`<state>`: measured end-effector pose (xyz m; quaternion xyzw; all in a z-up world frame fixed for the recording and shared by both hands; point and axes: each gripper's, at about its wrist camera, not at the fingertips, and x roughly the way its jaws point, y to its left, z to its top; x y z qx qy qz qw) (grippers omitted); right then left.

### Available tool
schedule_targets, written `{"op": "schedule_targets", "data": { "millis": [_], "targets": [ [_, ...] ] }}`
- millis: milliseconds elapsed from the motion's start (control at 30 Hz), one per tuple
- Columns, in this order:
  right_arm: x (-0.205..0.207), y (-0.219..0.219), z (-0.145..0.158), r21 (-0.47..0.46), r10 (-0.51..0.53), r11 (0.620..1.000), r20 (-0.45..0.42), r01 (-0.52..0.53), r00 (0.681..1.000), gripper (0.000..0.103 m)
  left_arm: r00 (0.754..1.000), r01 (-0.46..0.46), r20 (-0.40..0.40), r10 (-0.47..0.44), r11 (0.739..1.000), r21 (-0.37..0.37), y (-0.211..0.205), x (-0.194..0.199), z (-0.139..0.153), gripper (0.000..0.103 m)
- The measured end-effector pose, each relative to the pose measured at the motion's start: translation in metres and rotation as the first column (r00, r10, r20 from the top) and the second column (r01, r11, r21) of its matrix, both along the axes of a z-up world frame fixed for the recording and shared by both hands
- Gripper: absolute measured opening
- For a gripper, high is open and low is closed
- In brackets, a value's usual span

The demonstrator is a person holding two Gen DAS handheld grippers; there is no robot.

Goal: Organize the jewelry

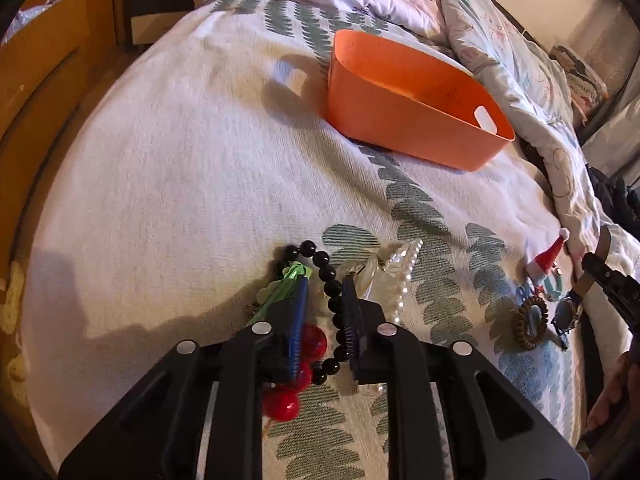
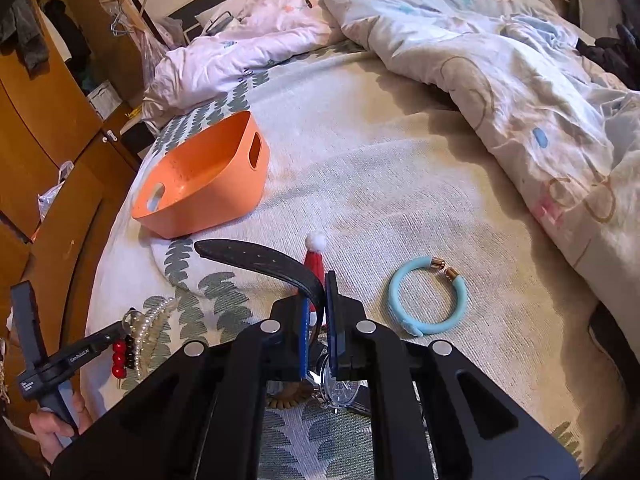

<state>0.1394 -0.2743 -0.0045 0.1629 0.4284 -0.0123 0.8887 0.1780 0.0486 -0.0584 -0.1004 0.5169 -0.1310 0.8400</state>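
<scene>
My left gripper (image 1: 325, 286) hangs low over a pile of jewelry: a black bead bracelet (image 1: 331, 294) runs between its partly open fingers, with red beads (image 1: 310, 344), a green tassel (image 1: 282, 284) and a pearl hair clip (image 1: 404, 272) around them. My right gripper (image 2: 318, 284) is shut on the dark strap (image 2: 256, 262) of a wristwatch (image 2: 340, 390), whose face sits under the fingers. A Santa-hat clip (image 2: 314, 258), a light blue bangle (image 2: 426, 296) and a brown coil hair tie (image 1: 530, 322) lie nearby. The orange basket (image 1: 400, 120) stands empty further up the bed.
A rumpled duvet (image 2: 500, 60) covers the bed's right side and head. Wooden cabinets (image 2: 48, 120) line the left side. The leaf-patterned bedspread (image 1: 180, 180) lies between jewelry and basket.
</scene>
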Motion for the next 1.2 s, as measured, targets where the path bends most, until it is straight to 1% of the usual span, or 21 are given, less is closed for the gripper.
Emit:
{"op": "schedule_targets", "data": {
  "millis": [33, 67, 100, 133, 167, 233, 300, 433, 500, 600, 633, 700, 733, 767, 833, 867, 900, 1000, 1033, 1133, 1200],
  "targets": [
    [0.0, 0.0, 0.0, 0.002, 0.001, 1.0, 0.0, -0.001, 1.0, 0.008, 1.0, 0.005, -0.002, -0.005, 1.0, -0.008, 0.0, 0.001, 0.0, 0.024],
    [0.0, 0.0, 0.0, 0.001, 0.001, 1.0, 0.001, -0.001, 1.0, 0.008, 1.0, 0.007, -0.003, -0.007, 1.0, -0.028, 0.0, 0.001, 0.001, 0.036],
    [0.0, 0.001, 0.0, -0.001, 0.0, 1.0, 0.001, 0.0, 1.0, 0.008, 1.0, 0.007, 0.004, -0.007, 0.998, -0.055, 0.001, 0.001, 0.003, 0.042],
    [0.0, 0.001, 0.0, -0.001, 0.0, 1.0, 0.0, 0.0, 1.0, 0.008, 1.0, 0.006, 0.013, -0.005, 0.998, -0.062, 0.001, 0.0, 0.005, 0.059],
    [0.0, 0.001, 0.0, 0.0, 0.002, 1.0, -0.002, -0.002, 1.0, 0.008, 1.0, 0.001, 0.024, 0.0, 0.999, -0.044, 0.0, 0.0, 0.006, 0.069],
    [0.0, 0.002, 0.001, -0.003, 0.001, 1.0, -0.002, -0.001, 1.0, 0.008, 0.999, -0.007, 0.054, 0.006, 1.0, 0.013, -0.003, -0.002, 0.008, 0.069],
    [0.0, 0.001, 0.001, 0.002, 0.003, 1.0, -0.003, -0.003, 1.0, 0.008, 0.999, -0.019, 0.05, 0.017, 0.999, 0.042, -0.002, 0.001, 0.004, 0.069],
    [0.0, 0.001, 0.0, -0.001, 0.002, 1.0, -0.001, -0.002, 1.0, 0.008, 0.998, -0.051, 0.036, 0.049, 0.998, 0.042, 0.007, 0.009, -0.002, 0.069],
    [0.0, 0.002, 0.0, -0.003, 0.002, 1.0, 0.0, -0.002, 1.0, 0.008, 0.998, -0.061, 0.022, 0.06, 0.998, 0.024, 0.011, 0.013, -0.005, 0.068],
    [0.0, 0.002, 0.0, -0.003, 0.002, 1.0, -0.003, -0.002, 1.0, 0.008, 0.997, -0.074, 0.012, 0.074, 0.997, 0.028, 0.012, 0.018, -0.008, 0.063],
    [0.0, 0.001, 0.001, -0.002, 0.004, 1.0, -0.003, -0.004, 1.0, 0.008, 0.997, -0.076, 0.012, 0.075, 0.997, 0.035, 0.011, 0.018, -0.008, 0.059],
    [0.0, 0.001, 0.001, -0.003, 0.004, 1.0, -0.003, -0.004, 1.0, 0.008, 0.997, -0.078, 0.01, 0.078, 0.995, 0.07, 0.007, 0.018, -0.008, 0.054],
    [0.0, 0.001, 0.0, -0.002, 0.006, 1.0, -0.004, -0.006, 1.0, 0.008, 0.997, -0.08, 0.012, 0.079, 0.993, 0.089, 0.005, 0.018, -0.008, 0.05],
    [0.0, 0.002, 0.0, -0.002, 0.006, 1.0, -0.003, -0.006, 1.0, 0.008, 0.997, -0.083, 0.012, 0.082, 0.991, 0.104, 0.005, 0.017, -0.009, 0.043],
    [-0.001, 0.002, 0.0, -0.003, 0.008, 1.0, -0.004, -0.008, 1.0, 0.008, 0.997, -0.074, 0.014, 0.073, 0.989, 0.125, 0.004, 0.016, -0.009, 0.04],
    [-0.001, 0.001, 0.001, -0.003, 0.008, 1.0, -0.003, -0.008, 1.0, 0.008, 0.998, -0.07, 0.015, 0.069, 0.987, 0.143, 0.003, 0.016, -0.009, 0.034],
    [-0.001, 0.002, 0.001, -0.005, 0.008, 1.0, -0.001, -0.008, 1.0, 0.008, 0.998, -0.07, 0.019, 0.067, 0.982, 0.177, 0.001, 0.015, -0.009, 0.03],
    [-0.002, 0.002, 0.003, -0.001, 0.012, 1.0, 0.005, -0.012, 1.0, 0.008, 0.998, -0.052, 0.04, 0.043, 0.964, 0.26, -0.008, 0.012, -0.011, 0.029],
    [-0.001, 0.003, 0.004, -0.003, 0.011, 1.0, 0.008, -0.011, 1.0, 0.008, 0.998, -0.049, 0.044, 0.038, 0.96, 0.276, -0.01, 0.011, -0.011, 0.029],
    [0.0, 0.004, 0.003, -0.004, 0.011, 1.0, 0.007, -0.011, 1.0, 0.008, 0.999, -0.04, 0.046, 0.028, 0.954, 0.296, -0.011, 0.011, -0.012, 0.029],
    [0.0, 0.005, 0.003, -0.007, 0.009, 1.0, 0.002, -0.009, 1.0, 0.007, 0.999, -0.036, 0.043, 0.024, 0.957, 0.289, -0.009, 0.012, -0.013, 0.029]
  ]
}}
